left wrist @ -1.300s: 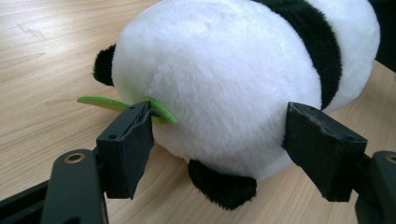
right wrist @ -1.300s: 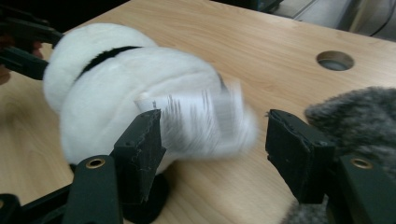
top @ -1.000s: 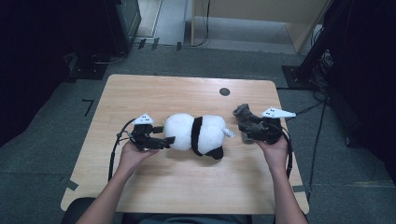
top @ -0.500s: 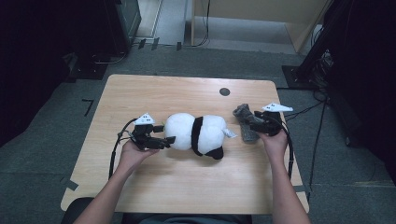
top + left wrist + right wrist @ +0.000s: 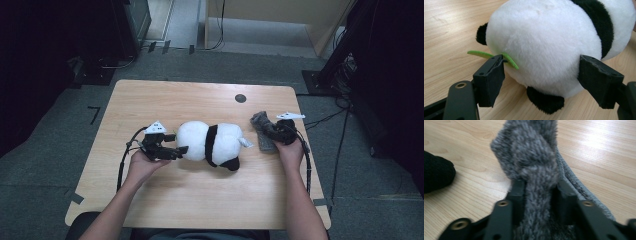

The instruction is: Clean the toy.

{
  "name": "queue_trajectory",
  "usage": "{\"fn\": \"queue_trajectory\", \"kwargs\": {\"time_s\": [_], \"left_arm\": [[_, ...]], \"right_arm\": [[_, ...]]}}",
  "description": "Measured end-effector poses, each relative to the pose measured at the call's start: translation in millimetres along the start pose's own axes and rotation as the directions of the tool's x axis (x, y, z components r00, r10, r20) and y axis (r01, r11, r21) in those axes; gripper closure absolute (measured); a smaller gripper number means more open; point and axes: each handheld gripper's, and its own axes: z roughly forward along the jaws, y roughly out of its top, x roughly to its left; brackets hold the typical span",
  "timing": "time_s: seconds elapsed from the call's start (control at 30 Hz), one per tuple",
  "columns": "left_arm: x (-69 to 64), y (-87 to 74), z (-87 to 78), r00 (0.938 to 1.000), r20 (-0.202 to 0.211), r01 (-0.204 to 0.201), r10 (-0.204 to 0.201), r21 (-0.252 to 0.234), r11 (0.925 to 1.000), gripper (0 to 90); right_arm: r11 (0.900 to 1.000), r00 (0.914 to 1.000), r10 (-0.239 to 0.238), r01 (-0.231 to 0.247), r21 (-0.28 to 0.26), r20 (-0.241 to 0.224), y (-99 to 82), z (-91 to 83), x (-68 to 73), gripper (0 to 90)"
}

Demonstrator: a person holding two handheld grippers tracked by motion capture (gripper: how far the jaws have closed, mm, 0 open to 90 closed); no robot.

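A black-and-white panda plush (image 5: 212,142) lies on its side in the middle of the wooden table (image 5: 200,200). My left gripper (image 5: 172,150) is at its white left end. In the left gripper view the jaws (image 5: 541,75) press on both sides of the plush's round body (image 5: 544,37), beside a green felt leaf (image 5: 480,54). To the plush's right lies a grey fuzzy cloth (image 5: 261,127). My right gripper (image 5: 274,134) has just been closing with that cloth between its jaws. In the right gripper view (image 5: 539,187) the pads now pinch a fold of the cloth (image 5: 534,152).
A small black round mark (image 5: 240,98) sits near the table's far edge. A black part of the plush (image 5: 436,175) lies left of the cloth. Cables trail from both grippers. Dark cabinets and cords stand on the floor beyond the table.
My right gripper has come down onto the grey cloth and its jaws have closed on it. The left gripper and the panda have stayed put.
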Motion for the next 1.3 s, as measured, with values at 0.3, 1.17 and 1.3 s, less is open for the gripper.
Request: {"fn": "queue_trajectory", "kwargs": {"time_s": [0.3, 1.17, 1.3], "left_arm": [[-0.1, 1.8, -1.6, 0.9999, 0.001, 0.015, -0.015, 0.007, 0.9999, 22.9], [1.8, 13.0, 19.7, 0.9989, 0.004, 0.046, -0.047, 0.067, 0.9967, 2.6], [1.2, 7.8, 18.2, 0.9992, 0.016, 0.036, -0.037, 0.055, 0.9978, 14.4]], "right_arm": [[0.9969, 0.9975, 0.062, -0.064, -0.045, -0.035, 12.8, -19.2, -1.1, 79.1], [0.9845, 0.9758, -0.127, 0.103, -0.142, -0.178, 70.3, -57.3, 80.9, 78.5], [0.9801, 0.9673, -0.152, 0.121, -0.157, -0.203, 82.3, -61.9, 94.4, 78.2]]}}
